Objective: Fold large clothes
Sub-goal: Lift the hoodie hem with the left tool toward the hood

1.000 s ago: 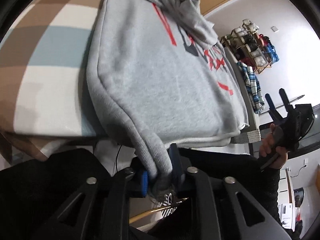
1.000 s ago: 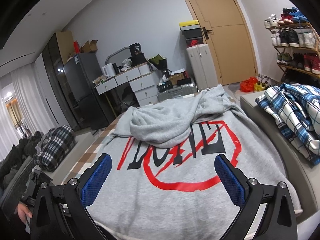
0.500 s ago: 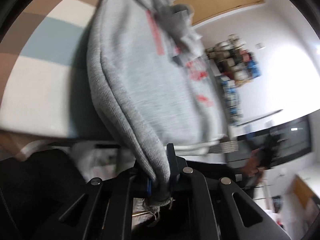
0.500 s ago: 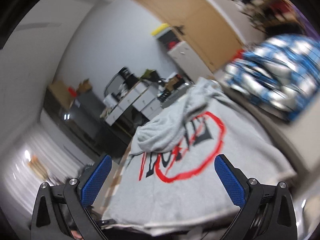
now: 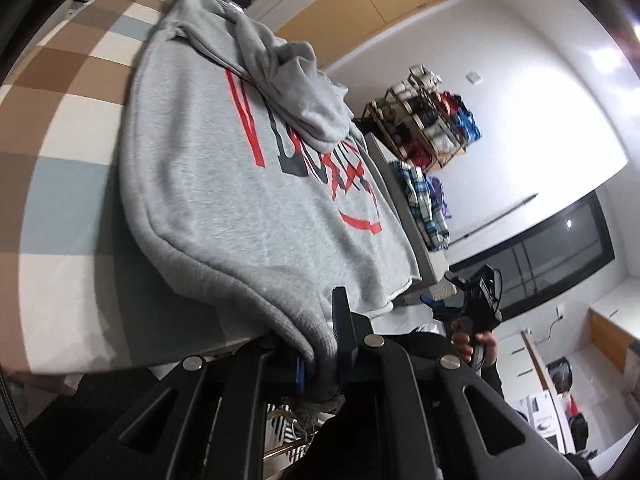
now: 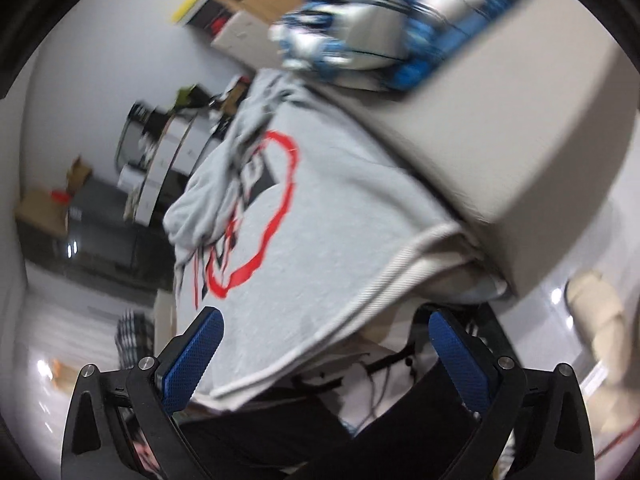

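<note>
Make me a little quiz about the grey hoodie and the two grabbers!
1. True or false: the left gripper is shut on a corner of the hoodie.
2. What stands between the right gripper's fingers? A) hoodie cloth pinched tight B) open space, with the hem seen beyond C) a shoe
3. Fill in: the hoodie lies on a ____ bedcover.

Key
1. True. Grey cloth is bunched between the closed fingers.
2. B. The blue pads stand wide apart and touch nothing.
3. Checked, in brown, cream and pale blue squares.
</note>
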`<state>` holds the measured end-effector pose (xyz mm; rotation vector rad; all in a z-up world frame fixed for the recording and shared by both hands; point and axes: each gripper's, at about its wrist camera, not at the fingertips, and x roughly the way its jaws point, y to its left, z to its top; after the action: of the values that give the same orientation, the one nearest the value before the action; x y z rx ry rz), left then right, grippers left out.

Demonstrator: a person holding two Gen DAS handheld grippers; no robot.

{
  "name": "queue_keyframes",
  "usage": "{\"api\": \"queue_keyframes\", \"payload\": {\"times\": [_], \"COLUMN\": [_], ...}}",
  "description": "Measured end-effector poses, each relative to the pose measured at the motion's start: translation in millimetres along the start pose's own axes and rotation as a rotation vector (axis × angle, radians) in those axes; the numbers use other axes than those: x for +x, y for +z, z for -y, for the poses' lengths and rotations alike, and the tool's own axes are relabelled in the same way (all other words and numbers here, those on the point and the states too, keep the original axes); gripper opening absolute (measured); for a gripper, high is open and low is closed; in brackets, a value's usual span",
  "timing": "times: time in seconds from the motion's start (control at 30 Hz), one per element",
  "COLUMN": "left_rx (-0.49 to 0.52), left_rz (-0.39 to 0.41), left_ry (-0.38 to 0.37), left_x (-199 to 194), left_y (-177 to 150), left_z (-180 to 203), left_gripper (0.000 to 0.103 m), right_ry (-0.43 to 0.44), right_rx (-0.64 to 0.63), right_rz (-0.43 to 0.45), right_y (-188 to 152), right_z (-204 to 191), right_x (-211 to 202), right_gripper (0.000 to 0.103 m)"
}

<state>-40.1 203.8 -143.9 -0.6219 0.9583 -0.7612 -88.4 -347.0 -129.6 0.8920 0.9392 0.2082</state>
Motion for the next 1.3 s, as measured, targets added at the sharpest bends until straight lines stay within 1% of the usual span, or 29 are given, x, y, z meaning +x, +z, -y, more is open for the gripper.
{"api": "queue_keyframes", "payload": {"times": [0.1,0.23,0.3,0.33,0.47,0.5,0.57,0.67,0.7,0.8,0.9,0.93,0.97,1.0,1.03,1.07,1.1,1.13,1.2,1.23,1.3], "left_rx": [0.022,0.027,0.022,0.019,0.016,0.018,0.028,0.032,0.028,0.014,0.017,0.017,0.016,0.015,0.012,0.007,0.008,0.016,0.025,0.024,0.011], "left_rz": [-0.009,-0.019,-0.023,-0.022,-0.023,-0.023,-0.028,-0.036,-0.038,-0.036,-0.036,-0.039,-0.04,-0.039,-0.032,-0.01,0.007,0.031,0.053,0.049,0.037], "left_ry": [-0.006,-0.012,-0.019,-0.021,-0.022,-0.018,-0.016,-0.004,0.0,-0.002,0.003,0.004,0.007,0.015,0.026,0.055,0.068,0.075,0.078,0.075,0.078], "left_x": [4,6,5,5,7,8,11,14,15,14,15,16,17,17,17,14,12,8,6,7,10], "left_y": [1,2,2,2,1,1,1,1,1,1,1,1,1,2,2,3,2,1,0,0,2], "left_z": [2,1,-1,-2,-1,0,2,4,3,2,2,2,2,2,1,1,1,3,4,4,2], "left_gripper": [0.006,0.006,0.006,0.006,0.006,0.006,0.006,0.006,0.006,0.006,0.006,0.006,0.006,0.006,0.006,0.006,0.006,0.006,0.006,0.006,0.006], "right_ry": [0.05,0.018,0.041,0.027,-0.086,-0.099,-0.101,-0.079,-0.079,-0.041,-0.083,-0.097,-0.1,-0.114,-0.122,-0.093,-0.099,-0.116,-0.11,-0.113,-0.12], "right_rx": [0.093,0.094,0.094,0.095,0.088,0.084,0.095,0.149,0.165,0.168,0.167,0.167,0.172,0.187,0.202,0.209,0.197,0.165,0.091,0.045,-0.011], "right_rz": [-0.007,0.064,0.073,0.069,-0.003,-0.004,0.0,-0.004,0.004,0.071,0.108,0.124,0.138,0.156,0.168,0.195,0.22,0.249,0.315,0.333,0.338], "right_y": [4,18,22,24,23,22,21,24,24,24,23,22,22,20,18,16,14,13,11,12,15], "right_z": [17,22,22,21,24,27,32,41,42,38,37,37,38,40,42,42,39,32,18,10,2], "right_x": [9,9,12,13,28,29,34,45,47,45,50,51,51,50,48,42,37,30,17,12,12], "right_gripper": [0.103,0.103,0.103,0.103,0.103,0.103,0.103,0.103,0.103,0.103,0.103,0.1,0.09,0.073,0.065,0.051,0.038,0.033,0.015,0.012,0.01]}}
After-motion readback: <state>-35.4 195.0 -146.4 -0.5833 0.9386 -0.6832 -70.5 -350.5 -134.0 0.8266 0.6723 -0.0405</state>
